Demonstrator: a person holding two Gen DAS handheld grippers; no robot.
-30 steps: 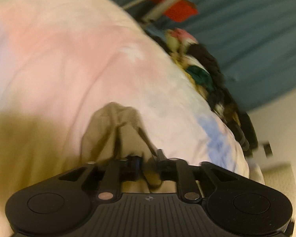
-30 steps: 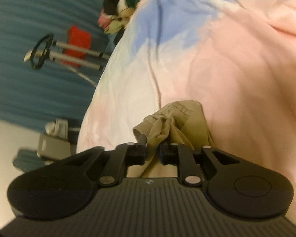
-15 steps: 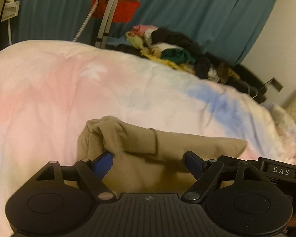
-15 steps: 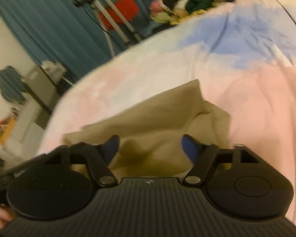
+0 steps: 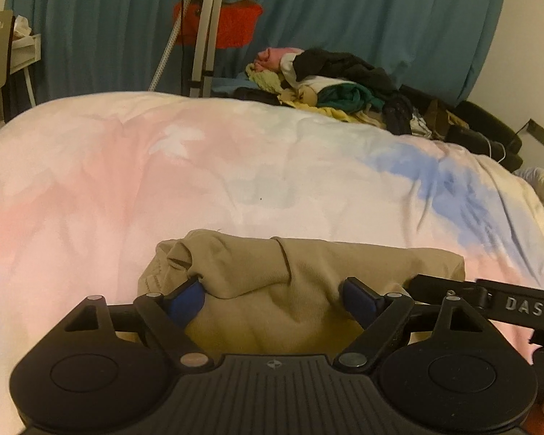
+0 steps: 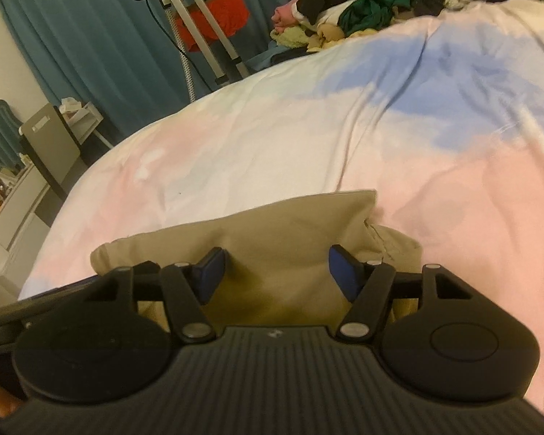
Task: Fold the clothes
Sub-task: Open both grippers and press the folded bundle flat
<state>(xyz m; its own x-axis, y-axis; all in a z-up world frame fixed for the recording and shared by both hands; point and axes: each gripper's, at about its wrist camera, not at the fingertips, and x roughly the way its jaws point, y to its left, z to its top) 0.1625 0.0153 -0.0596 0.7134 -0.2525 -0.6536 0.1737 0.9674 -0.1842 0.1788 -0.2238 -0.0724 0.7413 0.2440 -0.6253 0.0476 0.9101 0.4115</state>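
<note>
Here the tan garment (image 5: 308, 282) lies folded on the bed (image 5: 235, 166), at its near edge, on the pink and blue duvet. Both the left gripper (image 5: 272, 297) and the right gripper (image 6: 275, 264) hover just over it side by side, their blue-padded fingers (image 5: 185, 295) spread wide and clamping nothing. A heap of clothes (image 5: 330, 87) sits at the bed's far edge

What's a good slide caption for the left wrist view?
Open left gripper over a folded tan garment on the pastel duvet.
</note>
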